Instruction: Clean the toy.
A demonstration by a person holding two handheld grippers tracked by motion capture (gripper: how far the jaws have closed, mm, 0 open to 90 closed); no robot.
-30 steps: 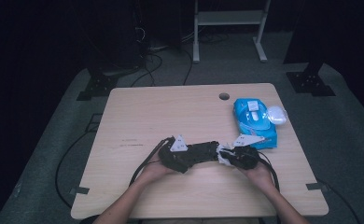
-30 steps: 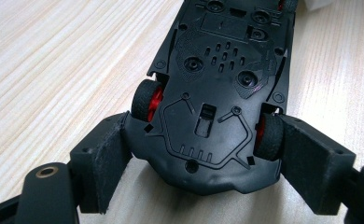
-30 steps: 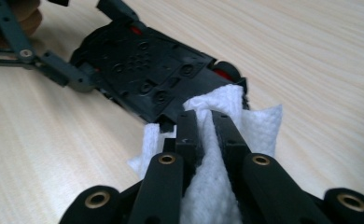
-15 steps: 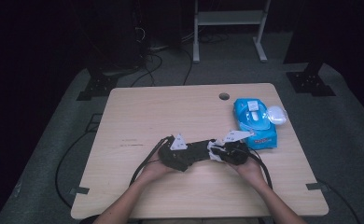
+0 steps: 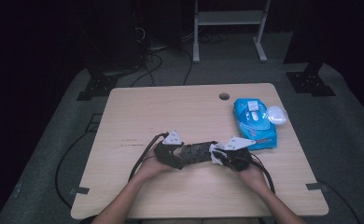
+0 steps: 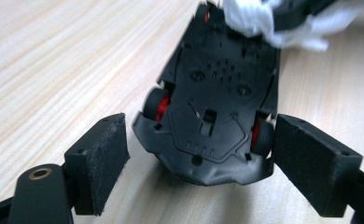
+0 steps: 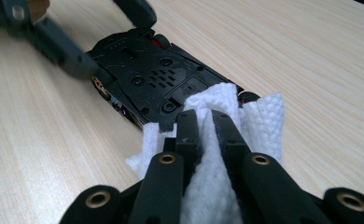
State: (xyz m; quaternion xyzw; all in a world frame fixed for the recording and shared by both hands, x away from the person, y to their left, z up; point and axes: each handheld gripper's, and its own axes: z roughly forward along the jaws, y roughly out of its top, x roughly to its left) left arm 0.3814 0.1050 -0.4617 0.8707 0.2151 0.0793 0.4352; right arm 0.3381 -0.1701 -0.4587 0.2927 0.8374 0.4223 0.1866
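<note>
Wiping the toy car's underside, mid-task

Toy car upside down on desk; left gripper jaws just opened further, one pad clear; right gripper clenched on white wipe (wiping apparently unfinished).

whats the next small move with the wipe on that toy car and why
Probably draw the right tool, shut on the white wipe, a little further along the toy car's black underside. The car lies upside down, the wipe sits at just one end of it, and the left tool straddles the other end; its jaws have just been opening, one pad clear of the car, so wipe lightly.
</note>
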